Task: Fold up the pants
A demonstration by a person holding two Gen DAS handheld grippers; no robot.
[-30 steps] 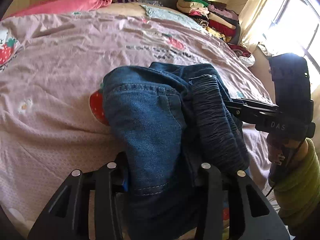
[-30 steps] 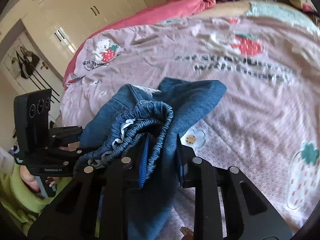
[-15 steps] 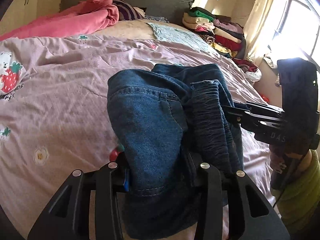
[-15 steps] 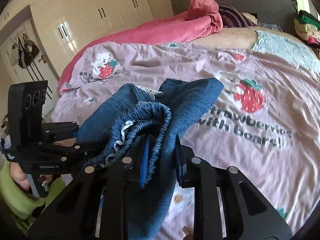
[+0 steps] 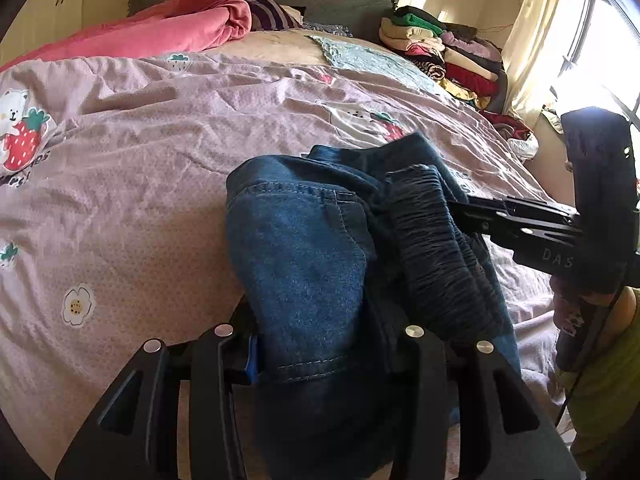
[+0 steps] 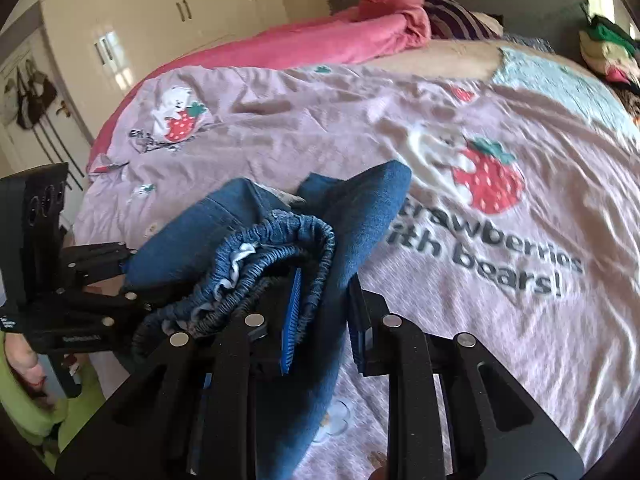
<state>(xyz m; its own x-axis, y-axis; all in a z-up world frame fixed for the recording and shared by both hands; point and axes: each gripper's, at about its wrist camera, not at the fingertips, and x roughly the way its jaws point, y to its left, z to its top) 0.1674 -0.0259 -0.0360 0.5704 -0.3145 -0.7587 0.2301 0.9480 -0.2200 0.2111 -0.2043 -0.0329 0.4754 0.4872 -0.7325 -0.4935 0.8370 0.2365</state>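
Both tools grasp the blue jeans (image 5: 312, 264), bunched and lifted off the bed. Left tool (image 5: 320, 354): wide fold of denim between its 2 fingers, pads pressing on it; jaws have just eased slightly wider, cloth in between. Right tool (image 6: 322, 316): clenched narrow on the denim just beside the gathered elastic waistband (image 6: 272, 248). Each tool sits just beside the other, at opposite sides of the bundle. Ahead of both: the pink strawberry-bear bedspread (image 5: 132, 184), farther ahead a pink blanket (image 5: 180, 28); stacked folded clothes (image 5: 444, 52) ahead-right of left tool.
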